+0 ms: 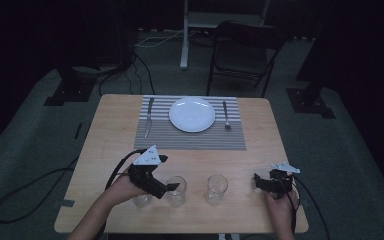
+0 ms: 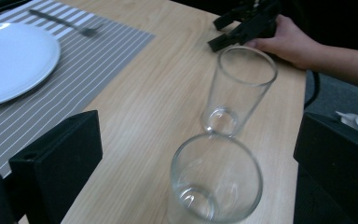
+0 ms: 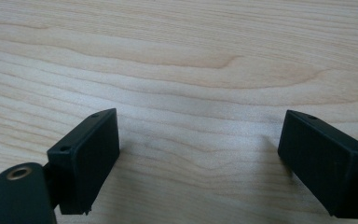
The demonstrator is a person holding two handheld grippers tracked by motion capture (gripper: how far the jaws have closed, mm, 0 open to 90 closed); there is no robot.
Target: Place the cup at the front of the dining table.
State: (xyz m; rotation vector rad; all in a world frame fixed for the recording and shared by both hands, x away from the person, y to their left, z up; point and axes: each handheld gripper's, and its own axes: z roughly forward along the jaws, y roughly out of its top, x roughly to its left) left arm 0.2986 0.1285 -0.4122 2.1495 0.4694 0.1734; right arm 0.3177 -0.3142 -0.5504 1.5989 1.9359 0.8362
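Clear round glass (image 2: 214,186) sits between the left gripper's (image 2: 196,163) wide-spread fingers; right gripper (image 3: 200,158) gapes empty.

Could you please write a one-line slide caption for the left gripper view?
Open left gripper approaching the nearer glass, with a second glass behind it.

Wooden table (image 1: 110,145) with striped placemat (image 1: 190,135), three glasses (image 1: 216,189).
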